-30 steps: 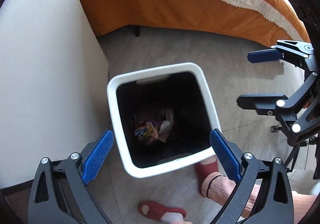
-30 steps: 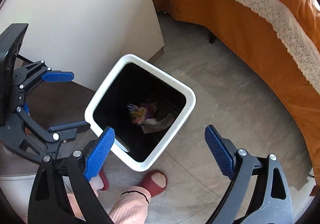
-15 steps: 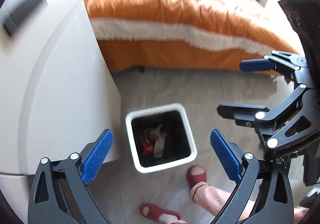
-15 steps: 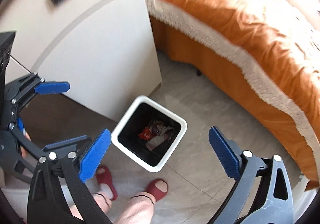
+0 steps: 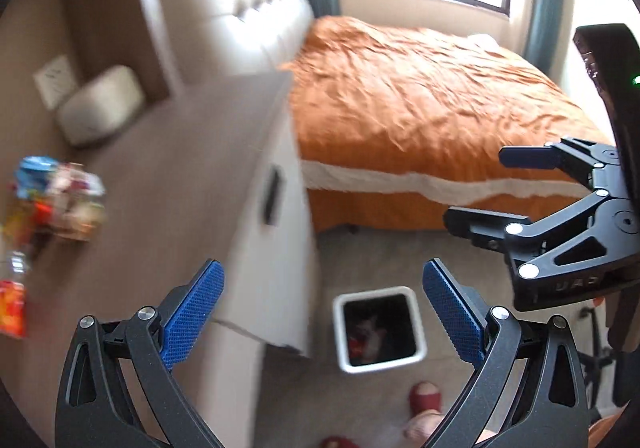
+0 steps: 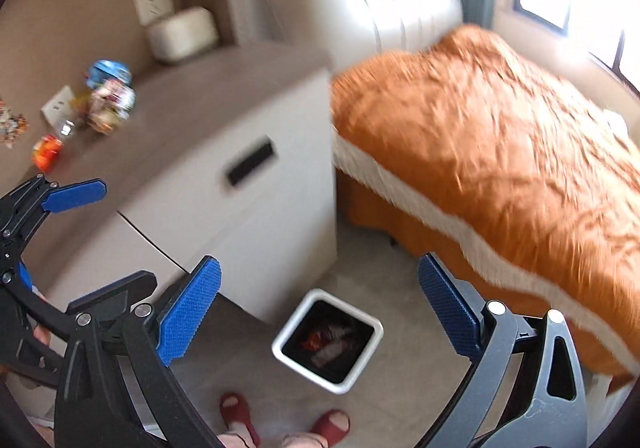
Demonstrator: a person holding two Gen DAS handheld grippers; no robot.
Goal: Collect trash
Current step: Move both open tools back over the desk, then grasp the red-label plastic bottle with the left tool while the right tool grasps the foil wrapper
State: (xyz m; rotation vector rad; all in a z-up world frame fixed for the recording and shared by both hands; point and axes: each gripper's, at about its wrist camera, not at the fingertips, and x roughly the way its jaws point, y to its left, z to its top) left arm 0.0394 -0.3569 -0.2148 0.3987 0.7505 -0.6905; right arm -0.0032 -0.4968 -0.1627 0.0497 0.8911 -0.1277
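A white square trash bin (image 5: 379, 329) stands on the floor beside the nightstand, with wrappers inside; it also shows in the right wrist view (image 6: 328, 340). Colourful snack wrappers (image 5: 56, 199) and a small bottle lie on the nightstand top at the left, blurred; they also show in the right wrist view (image 6: 108, 103). My left gripper (image 5: 322, 312) is open and empty, high above the bin. My right gripper (image 6: 318, 312) is open and empty; it also shows at the right of the left wrist view (image 5: 492, 187).
A white nightstand (image 6: 248, 183) with a dark drawer handle stands left of the bin. An orange-covered bed (image 5: 420, 119) fills the right. A white device (image 6: 182, 33) and wall sockets are at the back. My feet in red slippers (image 6: 330, 422) are below.
Both grippers have risen and tilted up from close over the bin. The bin now looks small and low, and the nightstand top with wrappers has come into view.
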